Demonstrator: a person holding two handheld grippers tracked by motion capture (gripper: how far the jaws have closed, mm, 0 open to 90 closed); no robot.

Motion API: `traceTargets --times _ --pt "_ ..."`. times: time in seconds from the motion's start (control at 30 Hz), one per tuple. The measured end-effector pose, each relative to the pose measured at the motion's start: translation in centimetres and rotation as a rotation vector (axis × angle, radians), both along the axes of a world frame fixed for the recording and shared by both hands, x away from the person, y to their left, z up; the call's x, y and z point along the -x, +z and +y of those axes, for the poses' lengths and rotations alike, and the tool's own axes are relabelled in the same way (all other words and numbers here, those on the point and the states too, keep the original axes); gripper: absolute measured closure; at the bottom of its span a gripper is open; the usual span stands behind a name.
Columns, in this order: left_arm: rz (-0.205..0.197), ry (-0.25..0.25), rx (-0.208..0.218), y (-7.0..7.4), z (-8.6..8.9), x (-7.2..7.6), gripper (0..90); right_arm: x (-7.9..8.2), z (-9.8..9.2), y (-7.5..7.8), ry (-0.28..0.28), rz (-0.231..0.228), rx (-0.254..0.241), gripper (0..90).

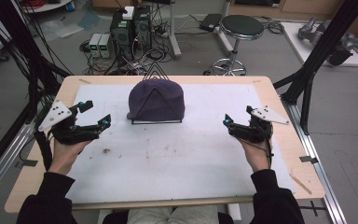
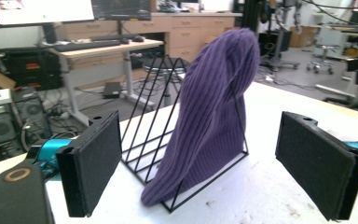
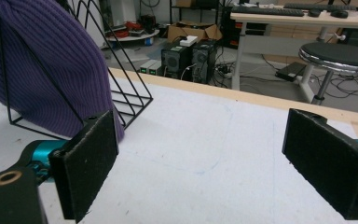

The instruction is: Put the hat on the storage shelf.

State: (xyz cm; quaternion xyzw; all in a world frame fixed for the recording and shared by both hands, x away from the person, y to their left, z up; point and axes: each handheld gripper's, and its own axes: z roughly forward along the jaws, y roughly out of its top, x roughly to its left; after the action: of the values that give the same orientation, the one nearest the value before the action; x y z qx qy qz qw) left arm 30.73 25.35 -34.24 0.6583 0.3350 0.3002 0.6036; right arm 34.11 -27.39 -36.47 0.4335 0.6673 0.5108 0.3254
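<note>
Where the white mat meets the table's far half, a purple knit hat sits draped over a black wire rack, covering most of it. The left gripper view shows the hat hanging inside the triangular wires, its lower edge reaching the mat. The left gripper and right gripper flank the rack, well apart, both spread and holding nothing.
</note>
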Motion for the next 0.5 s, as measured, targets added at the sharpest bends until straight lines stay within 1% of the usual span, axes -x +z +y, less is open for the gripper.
traceTargets --times 0.07,0.13,0.2,0.23,0.33,0.4,0.5 --pt "-0.006 0.011 0.004 -0.4 0.1 0.4 14.9 0.2 -0.1 -0.5 -0.008 -0.001 -0.002 9.8" --pt "-0.024 0.04 0.002 -0.9 0.2 1.1 14.9 0.5 -0.2 -1.1 -0.009 0.003 -0.003 9.7" --pt "-0.039 0.054 0.013 -1.4 0.3 1.8 14.9 0.8 -0.2 -1.7 -0.012 0.008 -0.006 9.8" --pt "-0.042 0.061 0.015 -1.6 0.4 2.1 14.8 0.9 -0.2 -1.9 -0.012 0.003 -0.005 9.8" --pt "-0.036 0.078 0.017 -2.3 0.8 2.7 14.8 1.4 -0.3 -2.6 -0.024 0.007 -0.012 9.8" --pt "-0.027 0.095 0.024 -2.8 1.1 3.1 14.9 1.8 -0.3 -2.8 -0.038 -0.012 -0.002 9.7" --pt "-0.019 0.124 0.052 -3.6 1.7 3.7 14.9 2.6 -0.4 -3.2 -0.057 -0.04 0.001 9.8"
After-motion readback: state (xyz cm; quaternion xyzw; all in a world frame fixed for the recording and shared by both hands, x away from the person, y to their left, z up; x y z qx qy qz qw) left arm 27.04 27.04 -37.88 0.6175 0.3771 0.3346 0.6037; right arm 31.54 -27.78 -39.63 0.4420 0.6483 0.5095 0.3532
